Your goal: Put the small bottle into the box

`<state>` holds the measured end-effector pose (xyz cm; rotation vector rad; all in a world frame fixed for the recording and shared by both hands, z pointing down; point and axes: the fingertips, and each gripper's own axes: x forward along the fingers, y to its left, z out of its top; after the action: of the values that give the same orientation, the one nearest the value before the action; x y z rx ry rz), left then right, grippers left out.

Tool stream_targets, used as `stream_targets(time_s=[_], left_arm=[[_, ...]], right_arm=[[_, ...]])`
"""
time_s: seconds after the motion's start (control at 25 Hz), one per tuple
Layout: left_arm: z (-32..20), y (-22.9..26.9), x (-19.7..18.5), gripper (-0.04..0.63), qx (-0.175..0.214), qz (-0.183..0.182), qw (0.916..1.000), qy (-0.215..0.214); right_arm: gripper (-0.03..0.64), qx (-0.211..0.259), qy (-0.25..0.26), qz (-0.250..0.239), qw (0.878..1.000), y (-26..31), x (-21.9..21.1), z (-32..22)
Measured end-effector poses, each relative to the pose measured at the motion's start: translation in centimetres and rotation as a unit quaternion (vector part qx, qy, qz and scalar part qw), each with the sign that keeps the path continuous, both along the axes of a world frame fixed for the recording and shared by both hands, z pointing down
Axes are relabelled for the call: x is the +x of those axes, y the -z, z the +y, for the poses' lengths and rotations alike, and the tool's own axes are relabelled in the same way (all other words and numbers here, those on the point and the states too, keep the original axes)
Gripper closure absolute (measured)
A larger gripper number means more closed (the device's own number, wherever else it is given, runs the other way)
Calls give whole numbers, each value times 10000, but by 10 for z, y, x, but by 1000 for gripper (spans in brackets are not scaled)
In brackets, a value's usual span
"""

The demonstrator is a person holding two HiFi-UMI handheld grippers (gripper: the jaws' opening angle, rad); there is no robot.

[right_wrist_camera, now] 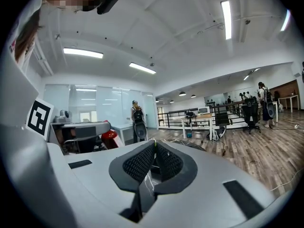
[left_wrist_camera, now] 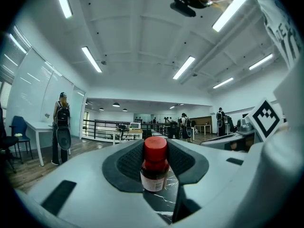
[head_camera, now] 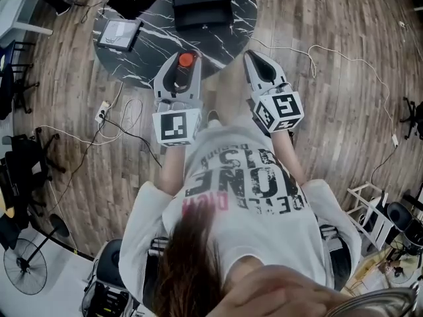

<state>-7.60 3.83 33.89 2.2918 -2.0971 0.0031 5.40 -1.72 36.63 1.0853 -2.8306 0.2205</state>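
Gripping the small bottle (left_wrist_camera: 154,167) upright, your left hand-held gripper (head_camera: 180,68) reaches the desk's (head_camera: 152,39) near edge. Your right hand-held gripper (right_wrist_camera: 153,152), beside it, is clenched empty. The black box (head_camera: 201,4) sits at the far edge and a grey tablet (head_camera: 119,35) at the left edge.

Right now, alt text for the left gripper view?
The left tongs grip a small bottle, red-capped and upright, between their dark pads. Behind them: a railing, ceiling strip lights and people standing.
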Motion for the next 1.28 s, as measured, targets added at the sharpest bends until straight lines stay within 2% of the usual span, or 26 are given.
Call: stream_targets(time_s=[0.2, 0.6, 1.28], left_arm=[[-6, 1, -10, 453, 59, 40, 10000, 36], [-28, -13, -16, 453, -128, 42, 9997, 209], [-149, -13, -24, 453, -53, -61, 9966, 821]], right_arm=[[609, 33, 17, -35, 10000, 3, -9, -5], [609, -45, 128, -111, 9998, -6, -15, -33], [609, -20, 828, -164, 9964, -7, -37, -167]])
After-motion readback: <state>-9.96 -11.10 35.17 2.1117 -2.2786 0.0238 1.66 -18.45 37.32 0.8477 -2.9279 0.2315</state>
